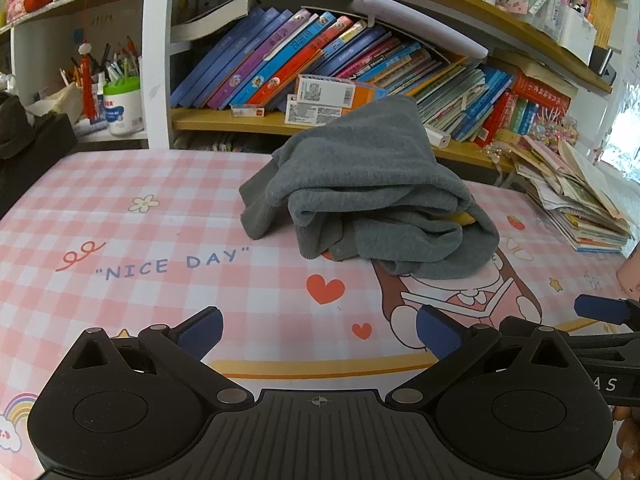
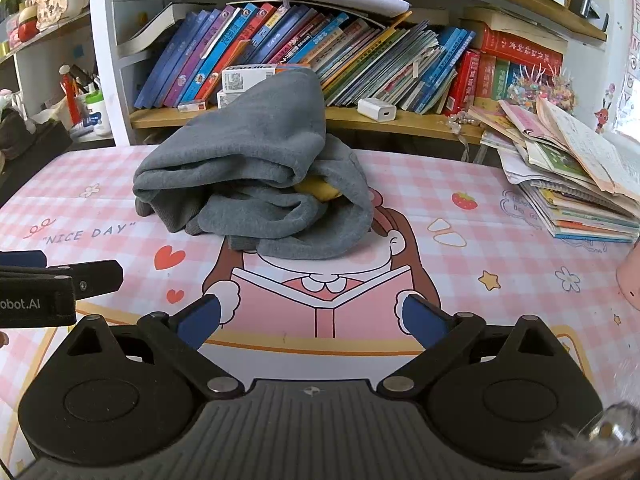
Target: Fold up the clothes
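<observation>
The left gripper point(image 1: 318, 330) hangs low over the near edge of the checked table mat point(image 1: 160, 280), its blue-padded fingers spread wide with nothing between them, and the right gripper point(image 2: 312, 320) sits just beside it in the same posture, jaws apart and empty. Judging by this, both are held back and level so each camera takes in the whole garment before a first grasp is chosen. One grey sweatshirt point(image 1: 368, 192) lies crumpled in a heap at the middle of the mat, well ahead of both grippers and untouched, its top bunched up in front of the bookshelf point(image 2: 360, 120) (a scrap of yellow shows inside the folds; I cannot tell what it is). Count: two grippers, one garment, and one slumped stack of booklets point(image 2: 580, 192) at the far right.
</observation>
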A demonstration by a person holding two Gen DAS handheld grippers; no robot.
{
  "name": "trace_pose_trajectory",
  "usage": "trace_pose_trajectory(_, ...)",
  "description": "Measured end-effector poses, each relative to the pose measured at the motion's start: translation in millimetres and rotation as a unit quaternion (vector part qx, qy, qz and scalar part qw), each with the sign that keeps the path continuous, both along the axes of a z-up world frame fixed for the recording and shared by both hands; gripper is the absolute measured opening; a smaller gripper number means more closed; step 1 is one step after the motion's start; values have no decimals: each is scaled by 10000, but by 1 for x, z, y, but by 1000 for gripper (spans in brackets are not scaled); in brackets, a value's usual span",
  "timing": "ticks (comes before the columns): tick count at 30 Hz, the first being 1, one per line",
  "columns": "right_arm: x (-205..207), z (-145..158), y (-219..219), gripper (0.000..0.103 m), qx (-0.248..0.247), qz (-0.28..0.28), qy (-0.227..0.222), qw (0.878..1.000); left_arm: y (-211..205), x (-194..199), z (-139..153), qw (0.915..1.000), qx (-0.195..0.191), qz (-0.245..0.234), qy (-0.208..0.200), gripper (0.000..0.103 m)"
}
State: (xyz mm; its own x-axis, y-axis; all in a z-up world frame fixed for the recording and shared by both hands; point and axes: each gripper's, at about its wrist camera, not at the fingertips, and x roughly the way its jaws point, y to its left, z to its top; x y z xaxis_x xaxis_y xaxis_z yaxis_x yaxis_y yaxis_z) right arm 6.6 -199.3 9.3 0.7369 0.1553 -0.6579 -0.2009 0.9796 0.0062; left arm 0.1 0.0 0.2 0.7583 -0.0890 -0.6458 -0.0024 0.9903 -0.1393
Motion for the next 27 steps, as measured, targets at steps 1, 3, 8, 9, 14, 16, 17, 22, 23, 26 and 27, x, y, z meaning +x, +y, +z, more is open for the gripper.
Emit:
trace_pose_trajectory(1, -1, -1, -1, 98, -9, 3, -3, 10000, 0, 0, 0, 10000, -12, 1, 15, 103)
trace_pose_trajectory(3, -1, -1, -2, 98, -14, 18, 0, 10000, 0, 0, 1, 10000, -20, 3, 17, 103)
trace_pose_trajectory(8, 1, -2, -2, 98, -24, 9, 31, 10000, 4, 0, -1, 10000, -37, 7, 29, 103)
trace_pose_trajectory(9, 1, -2, -2, 98, -25, 12, 33, 10000, 5, 0, -1, 10000, -41, 7, 47, 103)
trace_pose_trajectory(14, 0, -2, -1, 99, -38, 21, 41, 10000, 1, 2, -1, 9999, -31, 14, 129, 103)
trace_pose_trajectory(16, 0, -2, -1, 99, -38, 20, 47, 10000, 0, 1, -2, 9999, -31, 3, 130, 103)
trace_pose_trajectory(17, 0, -2, -1, 99, -38, 18, 51, 10000, 0, 1, -2, 9999, -33, -2, 131, 103)
trace_pose_trajectory(22, 0, -3, -1, 99, -40, 11, 65, 10000, 1, 4, -2, 9999, -44, -19, 163, 103)
trace_pose_trajectory(23, 0, -3, -1, 99, -40, 11, 66, 10000, 1, 3, -2, 9999, -50, -20, 161, 103)
trace_pose_trajectory(26, 0, -3, -1, 99, -40, 12, 69, 10000, 0, 3, -2, 9999, -50, -39, 152, 103)
trace_pose_trajectory(27, 0, -3, -1, 99, -40, 13, 71, 10000, 0, 3, -2, 9999, -52, -44, 151, 103)
